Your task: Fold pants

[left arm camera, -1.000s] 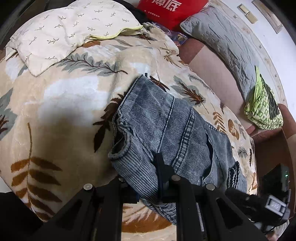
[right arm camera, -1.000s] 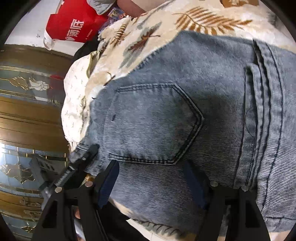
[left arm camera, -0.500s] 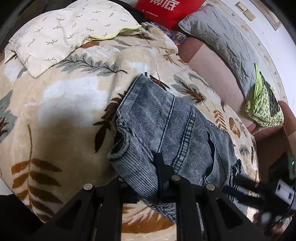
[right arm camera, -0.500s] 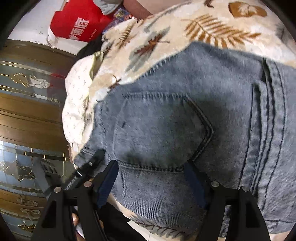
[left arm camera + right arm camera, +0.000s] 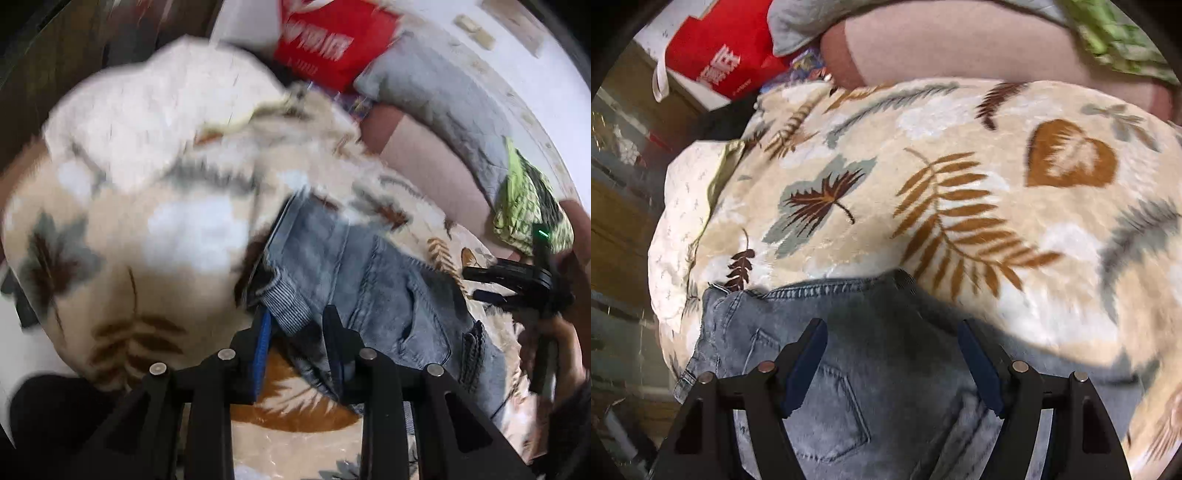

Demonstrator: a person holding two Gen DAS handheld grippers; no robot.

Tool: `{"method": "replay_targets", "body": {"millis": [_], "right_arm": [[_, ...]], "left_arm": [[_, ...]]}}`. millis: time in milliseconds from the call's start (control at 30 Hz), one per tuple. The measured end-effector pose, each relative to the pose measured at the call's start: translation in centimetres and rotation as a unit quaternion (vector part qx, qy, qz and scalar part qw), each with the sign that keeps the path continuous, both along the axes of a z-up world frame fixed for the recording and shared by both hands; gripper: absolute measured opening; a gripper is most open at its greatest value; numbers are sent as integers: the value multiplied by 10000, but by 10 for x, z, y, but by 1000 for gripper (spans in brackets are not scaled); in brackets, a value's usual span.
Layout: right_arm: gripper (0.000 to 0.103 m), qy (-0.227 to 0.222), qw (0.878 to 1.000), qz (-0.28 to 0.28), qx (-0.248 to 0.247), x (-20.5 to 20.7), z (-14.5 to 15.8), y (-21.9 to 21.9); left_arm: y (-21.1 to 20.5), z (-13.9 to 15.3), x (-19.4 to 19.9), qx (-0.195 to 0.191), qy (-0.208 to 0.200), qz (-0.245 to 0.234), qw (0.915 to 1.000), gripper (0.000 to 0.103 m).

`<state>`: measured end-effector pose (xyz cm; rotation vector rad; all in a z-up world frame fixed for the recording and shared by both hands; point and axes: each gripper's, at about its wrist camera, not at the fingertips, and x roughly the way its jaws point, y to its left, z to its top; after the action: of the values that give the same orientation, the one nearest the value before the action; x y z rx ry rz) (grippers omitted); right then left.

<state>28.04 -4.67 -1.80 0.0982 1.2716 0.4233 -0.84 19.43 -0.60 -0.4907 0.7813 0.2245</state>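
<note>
The folded pants (image 5: 369, 291) lie on the leaf-print blanket (image 5: 960, 177); the left gripper (image 5: 299, 328), jaws just opening off the denim edge, and the wide-open, empty right gripper (image 5: 892, 354) should lift straight clear without dragging the fold.

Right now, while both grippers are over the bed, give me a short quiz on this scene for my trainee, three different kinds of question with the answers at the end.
1. True or false: the jeans lie on a leaf-print blanket.
2. The right gripper has its jaws: A) shut on the jeans, B) open over the jeans, C) shut on the blanket.
3. What colour is the bag beyond the blanket's far edge?

Key: 1 true. 2 B. 3 red.
</note>
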Motion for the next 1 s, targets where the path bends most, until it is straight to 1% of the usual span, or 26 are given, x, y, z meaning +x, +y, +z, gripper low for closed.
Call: {"method": "replay_targets", "body": {"millis": [33, 67, 100, 133, 167, 200, 233, 267, 300, 333, 367, 433, 500, 567, 600, 633, 667, 700, 733, 767, 800, 833, 867, 900, 967, 1000], "right_arm": [[74, -29, 9999, 111, -80, 3, -3, 7], [64, 4, 9997, 253, -76, 6, -7, 15], [49, 43, 9995, 311, -95, 7, -12, 21], [44, 113, 9990, 374, -205, 9, -18, 27], [40, 142, 9985, 414, -336, 9, -22, 31], [30, 170, 9973, 478, -536, 10, -28, 38], [25, 210, 9957, 564, -704, 11, -34, 42], [21, 144, 9947, 637, -789, 9, -34, 44], [14, 38, 9940, 676, -862, 8, -30, 46], [6, -241, 9908, 745, -1106, 5, -22, 49], [4, -547, 9851, 821, -1411, 1, -15, 54], [4, -826, 9783, 909, -1669, -3, -8, 60], [4, -923, 9734, 901, -1896, -1, -13, 64], [3, -1038, 9683, 653, -2176, 3, -21, 60], [4, -1069, 9682, 540, -2196, 6, -23, 58], [5, -873, 9774, 377, -1891, 11, -23, 48], [5, -532, 9911, 265, -1188, 16, -22, 34], [5, -473, 9951, 148, -858, 17, -18, 27], [6, -576, 9958, -17, -715, 16, -8, 17], [9, -613, 9964, -119, -566, 16, 0, 9], [19, -547, 9976, -152, -396, 16, 2, 5], [30, -343, 9992, -154, -125, 18, 3, 1], [59, -154, 9998, -111, -21, 19, 0, 1], [77, -110, 9999, -66, -38, 16, -2, 4], [78, -158, 9994, 219, -217, 12, -7, 15], [78, -192, 9991, 256, -293, 10, -10, 21]], "left_arm": [[-4, 4, 2, 90, -38, -78, 9999, 38], [-11, 8, 8, 205, -106, -235, 9995, 43], [-18, 11, 16, 375, -173, -357, 9985, 45], [-22, 11, 23, 494, -158, -424, 9978, 50], [-29, 6, 36, 607, -28, -602, 9963, 52], [-32, 1, 47, 646, 113, -738, 9951, 52], [-35, -10, 57, 725, 329, -806, 9936, 52], [-36, -24, 66, 799, 648, -808, 9914, 52], [-34, -36, 71, 794, 838, -811, 9900, 52], [-32, -43, 73, 779, 897, -823, 9895, 52], [-32, -48, 72, 803, 870, -847, 9894, 52], [-36, -48, 72, 966, 823, -891, 9879, 54], [-37, -50, 74, 995, 806, -940, 9873, 56], [-37, -50, 72, 999, 764, -947, 9875, 57], [-37, -50, 71, 1008, 758, -963, 9873, 57], [-35, -49, 69, 1005, 740, -982, 9873, 58], [-35, -49, 69, 986, 720, -991, 9876, 58], [-34, -49, 68, 958, 698, -994, 9880, 58], [-36, -50, 71, 955, 694, -989, 9881, 58], [-37, -50, 71, 967, 691, -986, 9880, 59], [-38, -50, 72, 984, 689, -997, 9877, 60], [-39, -50, 71, 997, 689, -996, 9876, 60], [-39, -51, 71, 1005, 683, -995, 9876, 60], [-39, -51, 72, 1002, 678, -997, 9876, 61], [-38, -52, 72, 975, 655, -1011, 9879, 61], [-38, -52, 71, 969, 646, -1013, 9880, 61]]}}
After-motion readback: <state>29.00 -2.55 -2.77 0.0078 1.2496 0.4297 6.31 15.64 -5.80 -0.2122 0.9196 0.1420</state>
